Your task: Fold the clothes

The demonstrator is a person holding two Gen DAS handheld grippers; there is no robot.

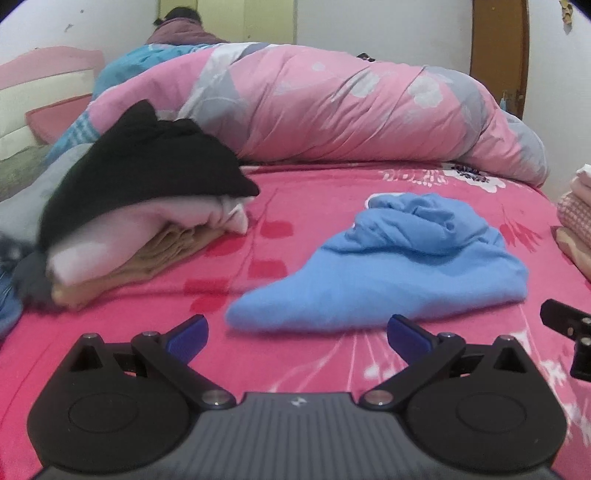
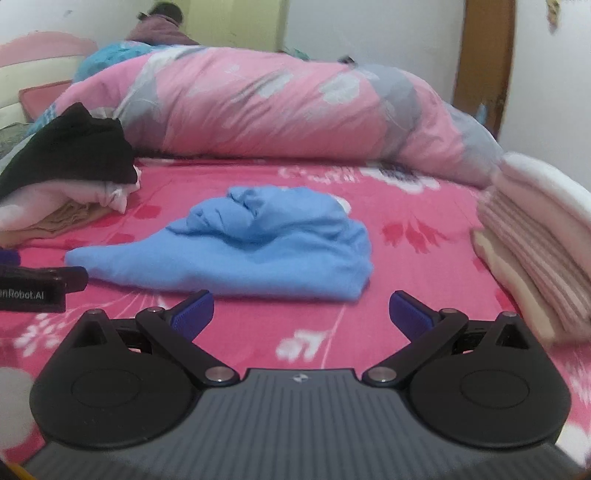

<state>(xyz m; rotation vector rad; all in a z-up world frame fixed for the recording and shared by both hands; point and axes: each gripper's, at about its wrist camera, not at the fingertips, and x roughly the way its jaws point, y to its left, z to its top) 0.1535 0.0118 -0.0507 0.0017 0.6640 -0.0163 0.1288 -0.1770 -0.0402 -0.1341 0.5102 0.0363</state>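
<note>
A crumpled light blue garment (image 1: 388, 266) (image 2: 236, 247) lies in the middle of the pink flowered bedsheet (image 1: 295, 354). My left gripper (image 1: 297, 334) stands open just short of its near edge, nothing between the blue pads. My right gripper (image 2: 301, 312) is open too, close to the garment's near right corner and holding nothing. The right gripper shows as a black part at the right edge of the left wrist view, and the left gripper as a black part at the left edge of the right wrist view.
A pile of clothes (image 1: 140, 206) (image 2: 62, 173), black on pale pink on tan, sits to the left. Folded pink and cream knitwear (image 2: 535, 258) is stacked on the right. A rolled pink quilt (image 1: 332, 110) crosses the back. A person (image 1: 181, 26) is beyond it.
</note>
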